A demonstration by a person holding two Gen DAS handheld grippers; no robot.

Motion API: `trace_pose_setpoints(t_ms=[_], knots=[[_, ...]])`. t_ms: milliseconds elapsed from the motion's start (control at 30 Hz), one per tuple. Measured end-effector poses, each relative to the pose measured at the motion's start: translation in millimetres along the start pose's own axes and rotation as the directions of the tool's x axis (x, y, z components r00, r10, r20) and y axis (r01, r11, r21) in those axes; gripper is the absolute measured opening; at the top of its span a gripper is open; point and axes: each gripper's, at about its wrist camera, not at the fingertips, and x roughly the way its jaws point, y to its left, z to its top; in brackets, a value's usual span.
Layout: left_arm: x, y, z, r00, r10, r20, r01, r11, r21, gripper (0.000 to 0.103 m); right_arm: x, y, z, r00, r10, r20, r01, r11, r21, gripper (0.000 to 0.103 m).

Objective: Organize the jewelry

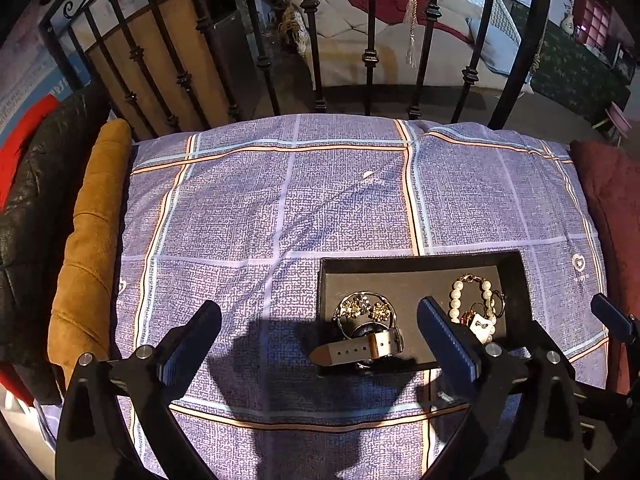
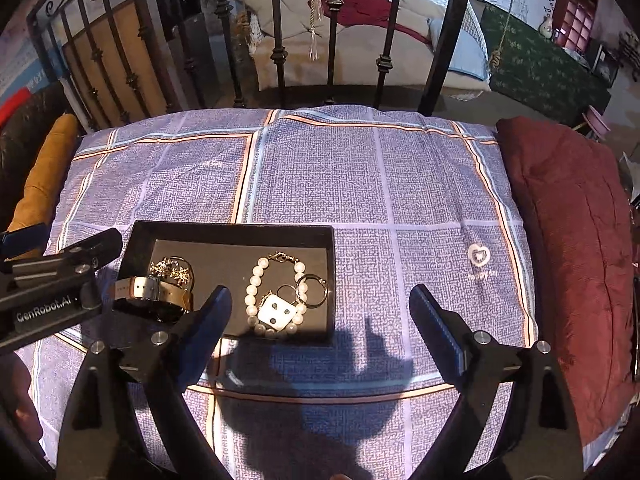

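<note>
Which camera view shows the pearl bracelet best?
The right wrist view: the pearl bracelet lies whole and unobstructed in the black tray. In the left wrist view, the left claw's finger hides part of it.

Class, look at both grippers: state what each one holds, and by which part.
Nothing is held. The left gripper and right gripper both have open jaws, empty.

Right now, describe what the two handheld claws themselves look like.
Both the left claw and right claw have matte black angular frames with silver bolts. Their fingers carry dark blue ribbed pads. White "GenRobot.AI" lettering marks the left unit's side. No cables or sleeves visible.
</note>
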Motion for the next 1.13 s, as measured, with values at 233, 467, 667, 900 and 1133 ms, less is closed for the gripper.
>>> trace_pose_setpoints(t_ms=[233, 467, 667, 900, 1133], knots=[[-1.4, 7.3, -6.2, 1.0, 0.002, -0.013, -0.002, 0.999, -0.039, 0.096, -8.8, 0.2, 2.8, 1.0, 0.003, 0.026, -0.004, 1.0, 0.029, 0.089], [-2.9, 8.4, -11.0, 0.999, 0.044, -0.02, -0.045, 0.998, -0.034, 0.096, -10.8, 0.1, 4.1, 0.999, -0.001, 0.036, -0.001, 0.999, 0.038, 0.089], [-6.3, 7.5, -17.6, 1.0, 0.029, 0.01, -0.029, 0.999, -0.035, 0.096, -11.1, 3.4, 3.1, 0.999, -0.002, 0.038, 0.001, 1.0, 0.029, 0.089], [-10.5, 6.6, -19.0, 0.999, -0.006, 0.044, 0.007, 0.999, -0.039, 0.096, -13.6, 0.6, 4.0, 0.999, -0.006, 0.048, 0.004, 0.999, 0.042, 0.089], [-8.7, 7.9, -17.6, 1.0, 0.003, 0.001, -0.003, 0.998, -0.056, 0.096, -13.5, 0.7, 5.0, 0.999, -0.007, 0.046, 0.006, 0.999, 0.038, 0.089]])
